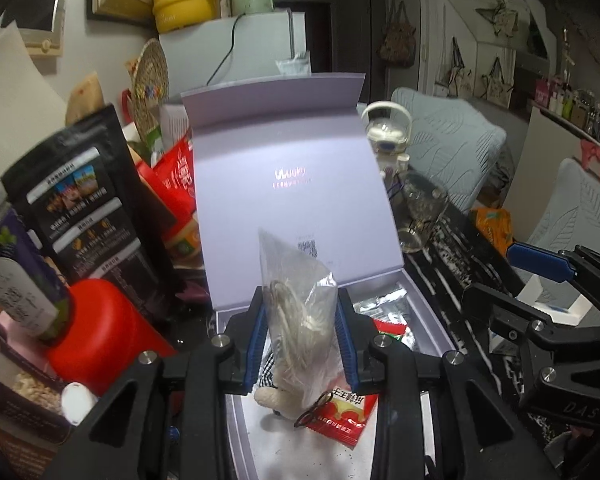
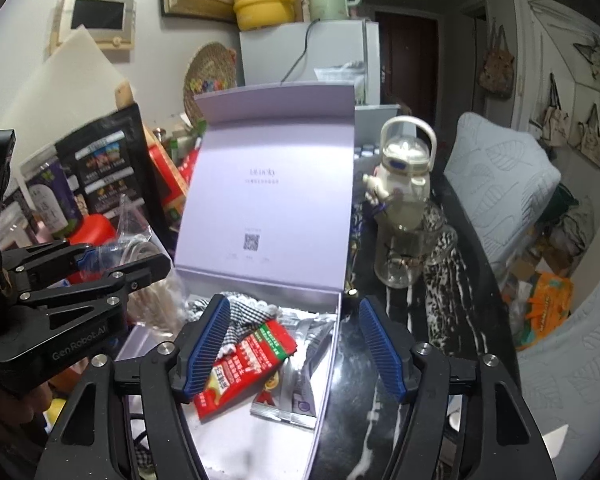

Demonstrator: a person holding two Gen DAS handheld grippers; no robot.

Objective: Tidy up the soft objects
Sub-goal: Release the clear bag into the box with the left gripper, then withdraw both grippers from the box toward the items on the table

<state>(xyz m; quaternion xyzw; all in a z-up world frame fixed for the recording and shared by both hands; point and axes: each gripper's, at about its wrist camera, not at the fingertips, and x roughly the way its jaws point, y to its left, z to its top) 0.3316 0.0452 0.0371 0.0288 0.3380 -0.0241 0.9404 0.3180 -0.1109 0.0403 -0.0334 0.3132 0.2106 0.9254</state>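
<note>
My left gripper (image 1: 302, 336) is shut on a clear plastic bag (image 1: 296, 296) with pale cord-like stuff inside and holds it upright over the open lilac box (image 1: 428, 320). In the box lie a red snack packet (image 1: 340, 416), a cream plush piece (image 1: 270, 398), checked cloth (image 2: 252, 314) and silver sachets (image 2: 300, 396). In the right wrist view my right gripper (image 2: 296, 344) is open and empty above the box's front right part, over the red packet (image 2: 248, 364). The left gripper (image 2: 100, 276) with its bag shows at the left there.
The box lid (image 2: 268, 184) stands upright behind. A black pouch (image 1: 88, 200), a red-capped bottle (image 1: 100, 332) and jars crowd the left. A glass jar (image 2: 404, 256) and a white kettle-shaped bottle (image 2: 404, 164) stand on the black patterned table (image 2: 452, 320) at the right. Cushioned chairs (image 2: 500, 184) lie beyond.
</note>
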